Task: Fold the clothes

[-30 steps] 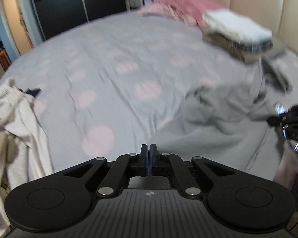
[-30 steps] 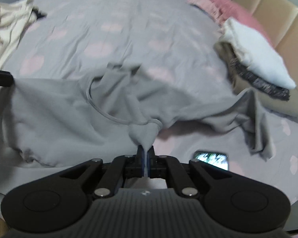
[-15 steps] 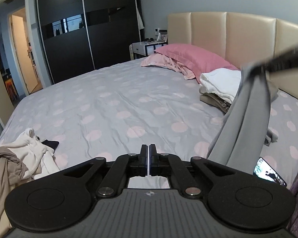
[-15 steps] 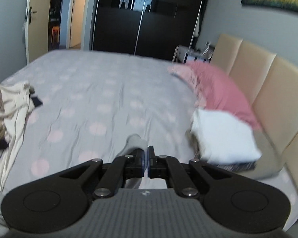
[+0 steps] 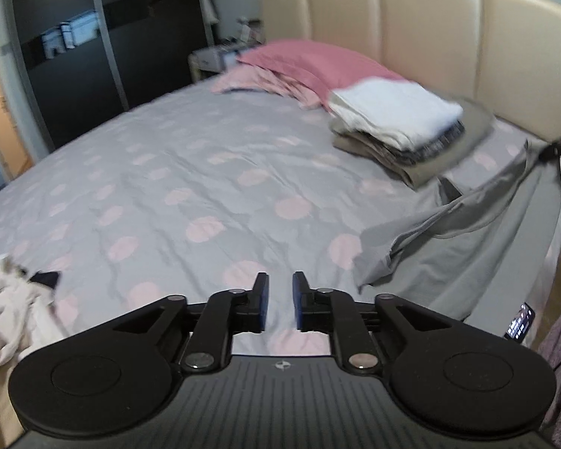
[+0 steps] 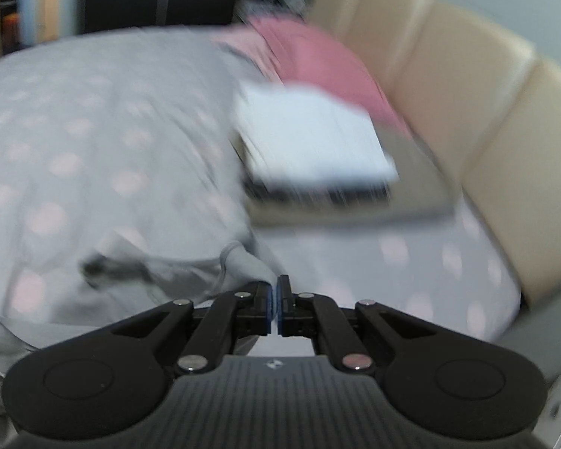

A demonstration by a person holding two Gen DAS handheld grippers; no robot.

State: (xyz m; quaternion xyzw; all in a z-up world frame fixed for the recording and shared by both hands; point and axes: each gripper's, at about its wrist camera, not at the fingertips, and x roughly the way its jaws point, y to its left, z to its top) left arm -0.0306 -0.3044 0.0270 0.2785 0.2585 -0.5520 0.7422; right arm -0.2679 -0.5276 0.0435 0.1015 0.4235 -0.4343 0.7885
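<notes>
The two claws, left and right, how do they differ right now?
The left claw is open, with a clear gap between its blue pads; the right claw is shut. The left claw holds nothing and hangs over bare bedsheet; the right claw pinches a fold of the grey garment. Both are the same black build.

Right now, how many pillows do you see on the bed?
2: a dark pink pillow against the headboard, and a paler pink one partly under its near edge. Others may be hidden behind the folded stack.
</notes>
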